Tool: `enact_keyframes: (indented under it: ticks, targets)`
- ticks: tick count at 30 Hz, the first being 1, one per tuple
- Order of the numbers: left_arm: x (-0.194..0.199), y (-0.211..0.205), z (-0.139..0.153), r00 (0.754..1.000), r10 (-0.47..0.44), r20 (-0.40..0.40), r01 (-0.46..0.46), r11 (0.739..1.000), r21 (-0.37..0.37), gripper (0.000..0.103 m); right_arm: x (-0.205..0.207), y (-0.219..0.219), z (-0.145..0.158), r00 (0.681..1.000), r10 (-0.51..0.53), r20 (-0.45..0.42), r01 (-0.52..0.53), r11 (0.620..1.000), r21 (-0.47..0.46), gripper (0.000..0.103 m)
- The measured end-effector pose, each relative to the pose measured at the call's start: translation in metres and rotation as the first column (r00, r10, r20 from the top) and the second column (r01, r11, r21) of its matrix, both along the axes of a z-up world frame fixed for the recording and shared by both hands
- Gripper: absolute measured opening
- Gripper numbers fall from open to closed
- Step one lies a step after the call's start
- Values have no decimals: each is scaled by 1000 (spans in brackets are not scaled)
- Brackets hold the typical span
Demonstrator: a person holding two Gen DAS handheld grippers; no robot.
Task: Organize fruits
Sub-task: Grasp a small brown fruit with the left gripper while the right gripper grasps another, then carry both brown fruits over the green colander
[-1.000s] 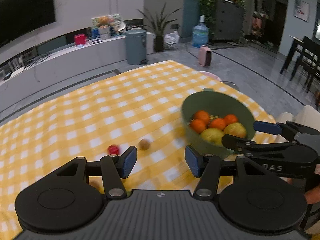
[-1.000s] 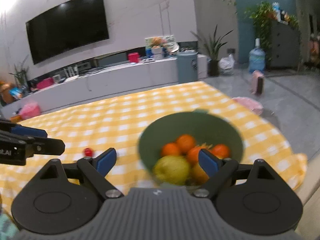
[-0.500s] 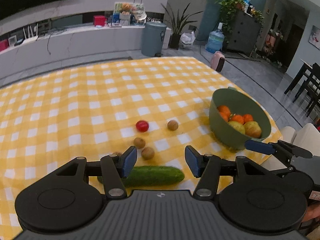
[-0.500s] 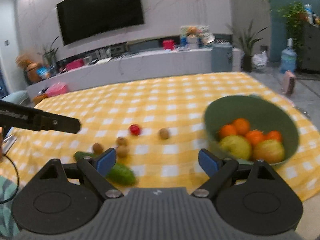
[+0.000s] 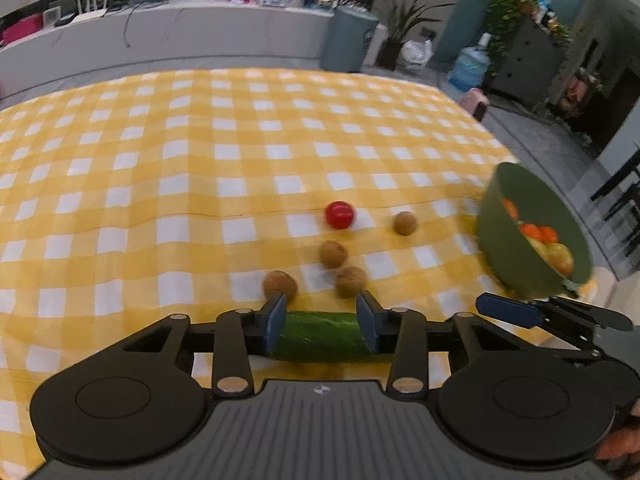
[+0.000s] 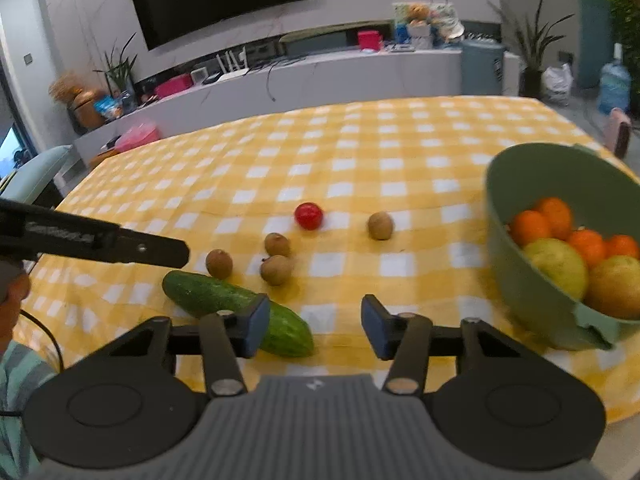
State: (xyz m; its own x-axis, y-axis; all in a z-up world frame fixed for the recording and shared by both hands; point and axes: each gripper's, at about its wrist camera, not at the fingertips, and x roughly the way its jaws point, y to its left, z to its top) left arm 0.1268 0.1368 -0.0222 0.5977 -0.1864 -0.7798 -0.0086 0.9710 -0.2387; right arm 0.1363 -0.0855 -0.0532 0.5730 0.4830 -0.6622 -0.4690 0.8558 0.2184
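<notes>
A green cucumber (image 5: 320, 336) lies crosswise on the yellow checked cloth, just beyond my left gripper (image 5: 321, 322). Its jaws are closing, and the pads are not pressing on the cucumber. Further out lie a red tomato (image 5: 339, 215) and several small brown fruits (image 5: 333, 254). My right gripper (image 6: 314, 326) hovers near the cucumber's (image 6: 208, 294) right end. Its jaws are closing too, with only cloth between them. The green bowl (image 6: 520, 280), at the right, holds oranges (image 6: 530, 226) and yellow-green fruits (image 6: 556, 266).
The table's right edge runs just past the bowl (image 5: 516, 256). One finger of the left gripper (image 6: 120, 246) reaches in from the left of the right wrist view, above the cloth. A low white cabinet (image 6: 320, 80) and a bin (image 6: 482, 66) stand beyond the table.
Both views have swung left from the bowl and dropped toward the loose fruit. The cucumber has come into view under the grippers. Both pairs of jaws have narrowed.
</notes>
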Motion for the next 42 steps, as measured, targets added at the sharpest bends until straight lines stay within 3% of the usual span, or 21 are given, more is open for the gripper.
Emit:
enact_keyframes:
  ticks: [11, 21, 29, 32, 36, 42]
  targets:
    - [34, 3, -25, 996, -33, -86, 37, 998, 43, 43, 41, 42, -15, 995, 77, -57, -76, 997, 4, 30]
    - [42, 13, -42, 991, -50, -127, 55, 998, 32, 43, 57, 61, -32, 986, 144, -80, -145, 989, -15, 30]
    - [45, 10, -47, 992, -59, -111, 65, 997, 51, 42, 66, 60, -41, 983, 140, -117, -139, 990, 18, 23]
    - [46, 9, -46, 993, -60, -106, 66, 996, 60, 31, 65, 60, -41, 984, 141, -112, -140, 990, 15, 23]
    - [45, 12, -45, 994, -41, -104, 46, 998, 48, 30, 65, 59, -39, 984, 140, -112, -138, 990, 22, 23]
    - [37, 4, -22, 998, -29, -59, 32, 998, 46, 30, 55, 48, -22, 987, 145, -68, -143, 989, 27, 23]
